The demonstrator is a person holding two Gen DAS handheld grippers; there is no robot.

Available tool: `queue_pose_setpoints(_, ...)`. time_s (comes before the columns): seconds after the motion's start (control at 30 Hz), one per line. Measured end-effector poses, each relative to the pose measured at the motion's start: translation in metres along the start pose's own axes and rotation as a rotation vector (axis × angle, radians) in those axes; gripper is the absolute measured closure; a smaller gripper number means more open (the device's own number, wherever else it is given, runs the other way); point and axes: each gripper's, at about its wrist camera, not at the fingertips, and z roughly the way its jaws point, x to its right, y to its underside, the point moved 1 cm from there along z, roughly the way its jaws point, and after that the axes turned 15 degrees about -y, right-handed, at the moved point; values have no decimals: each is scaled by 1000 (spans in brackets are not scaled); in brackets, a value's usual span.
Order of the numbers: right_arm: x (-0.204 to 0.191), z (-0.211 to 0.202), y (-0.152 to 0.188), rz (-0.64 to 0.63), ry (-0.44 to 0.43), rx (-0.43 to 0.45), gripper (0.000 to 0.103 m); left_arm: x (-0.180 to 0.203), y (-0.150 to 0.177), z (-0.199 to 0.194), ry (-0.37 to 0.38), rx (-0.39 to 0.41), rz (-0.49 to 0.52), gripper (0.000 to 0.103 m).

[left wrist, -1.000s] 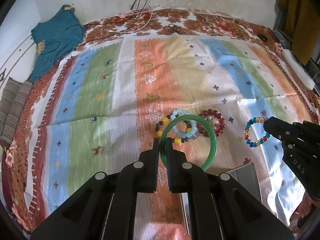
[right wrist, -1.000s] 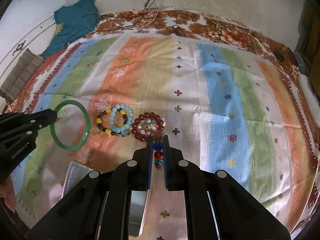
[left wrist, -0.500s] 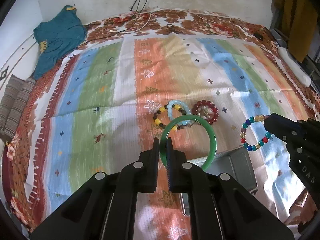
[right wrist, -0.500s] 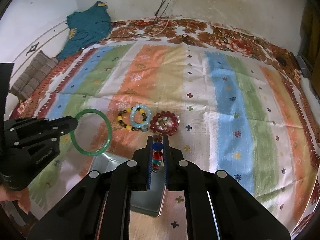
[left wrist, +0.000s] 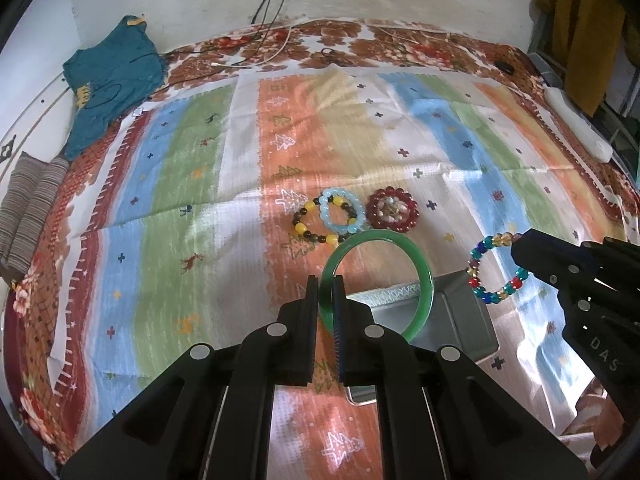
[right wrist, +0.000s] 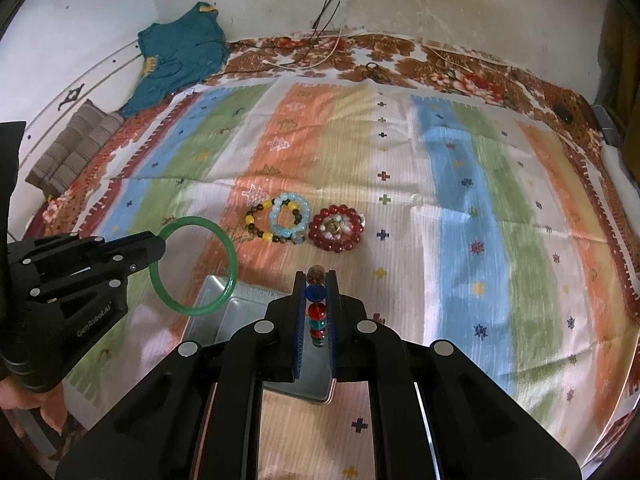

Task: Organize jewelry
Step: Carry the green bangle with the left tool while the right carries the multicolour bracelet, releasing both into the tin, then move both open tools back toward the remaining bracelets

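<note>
Striped cloth (left wrist: 192,216), 2 claws' bracelets above metal tray (left wrist: 464,312) edges.

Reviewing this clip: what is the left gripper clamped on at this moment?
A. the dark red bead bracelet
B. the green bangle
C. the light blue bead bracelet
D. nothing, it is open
B: in the left wrist view the left gripper is shut on the rim of the green bangle, held up over the metal tray, while the right gripper holds the multicolored bead bracelet.
</note>
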Motion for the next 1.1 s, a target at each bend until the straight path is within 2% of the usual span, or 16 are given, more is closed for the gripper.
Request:
queue_pose_setpoints(0.2, 0, -1, 7, 8, -19, -11, 93, 6, 8, 1, 9, -29, 4, 96)
queue_pose_setpoints(0.27, 2, 0, 9, 21, 2, -17, 92, 7, 10, 5, 9, -58, 6, 94)
queue_pose_setpoints(0.33, 4, 1, 10, 16, 32, -15, 81, 7, 11, 6, -17, -61, 0, 93)
queue_pose_setpoints(0.37, 4, 0, 10, 16, 41, -8, 64, 6, 11, 5, -25, -58, -4, 89)
queue_pose_setpoints(0.4, 6, -1, 10, 17, 47, -6, 62, 4, 10, 5, -28, -56, -10, 86)
queue_pose_setpoints(0.67, 15, 7, 10, 31, 75, -35, 62, -6, 8, 11, -43, -70, -37, 70)
queue_pose_setpoints(0.83, 18, 9, 7, 41, 70, -38, 55, -10, 4, 13, -39, -65, -54, 59)
queue_pose_setpoints(0.93, 21, 13, 5, 50, 49, -43, 55, -13, -1, 16, -21, -60, -70, 44)
queue_pose_setpoints(1.1, 30, 20, 0, 63, 66, -50, 49, -15, -8, 23, -22, -61, -82, 43)
